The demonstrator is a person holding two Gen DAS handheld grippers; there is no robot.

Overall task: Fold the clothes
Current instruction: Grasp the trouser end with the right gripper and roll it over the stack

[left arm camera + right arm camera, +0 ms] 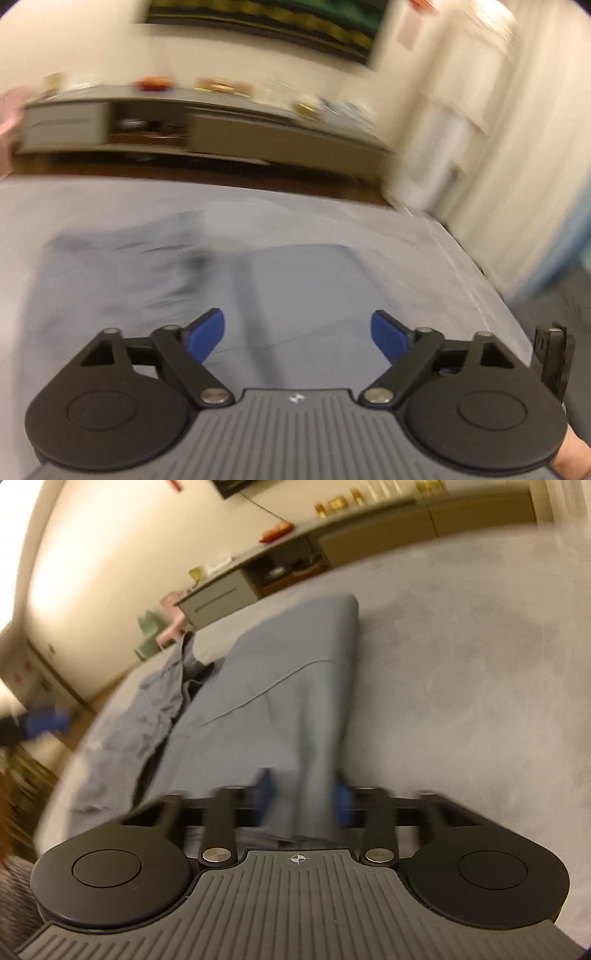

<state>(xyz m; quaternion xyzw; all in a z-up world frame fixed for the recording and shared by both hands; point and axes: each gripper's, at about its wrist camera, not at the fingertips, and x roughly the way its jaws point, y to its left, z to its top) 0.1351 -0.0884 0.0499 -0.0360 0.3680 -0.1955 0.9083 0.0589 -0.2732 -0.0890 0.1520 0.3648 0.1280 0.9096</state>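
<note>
Left wrist view: left claw stands wide, blue pads far apart, nothing between them; it hovers above the cloth.
Right wrist view: right claw is narrow, pinching a bunched fold of the blue-grey garment between its pads.
Garment: spread on the grey bed, one part folded flat with a straight edge, the other part crumpled to the left with an opening showing.
Garment in left view: blurred, lying on the bed just ahead of the open left claw; garment rumpled to the left, smoother to the right.
Background: low cabinet along the far wall, small items on top too blurred to name.
Other claw: a blue tip shows at the left edge of the right wrist view, off the bed.
</note>
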